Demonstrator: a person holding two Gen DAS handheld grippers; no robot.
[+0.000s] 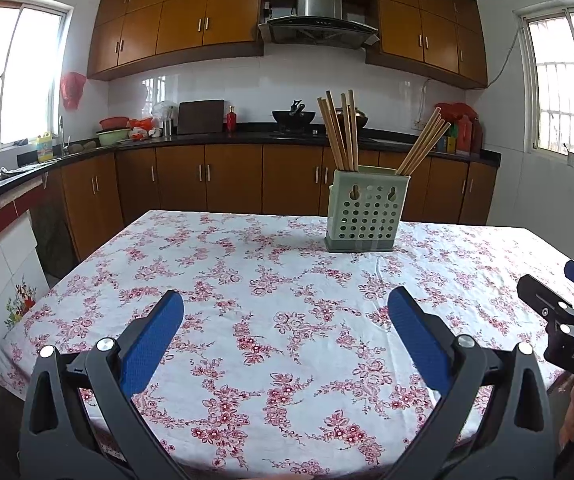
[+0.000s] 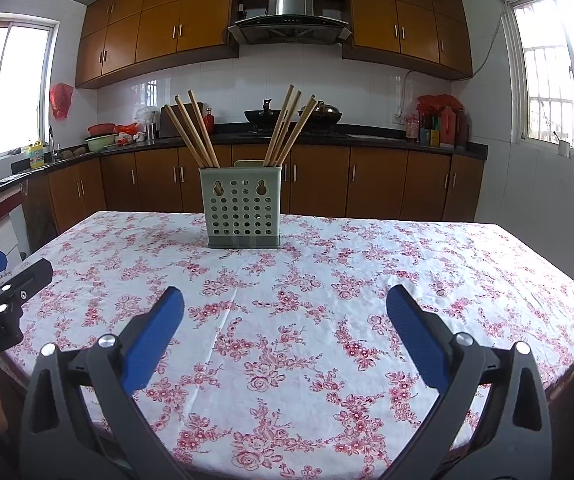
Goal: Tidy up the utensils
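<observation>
A pale green perforated utensil holder [image 1: 367,212] [image 2: 243,208] stands upright at the far side of the table. Several wooden chopsticks stand in it in two bunches, a left bunch [image 1: 341,136] [image 2: 195,132] and a right bunch [image 1: 423,148] [image 2: 287,128]. My left gripper [image 1: 285,304] is open and empty, held above the near part of the table, well short of the holder. My right gripper [image 2: 285,300] is open and empty too, beside it on the right. Each gripper shows at the edge of the other's view, the right one [image 1: 555,300] and the left one [image 2: 3,280].
The table wears a white cloth with pink flowers [image 1: 287,320] [image 2: 307,300]. Behind it runs a dark kitchen counter [image 1: 215,136] with a wok, bowls and bottles, over brown cabinets. Windows are on both side walls.
</observation>
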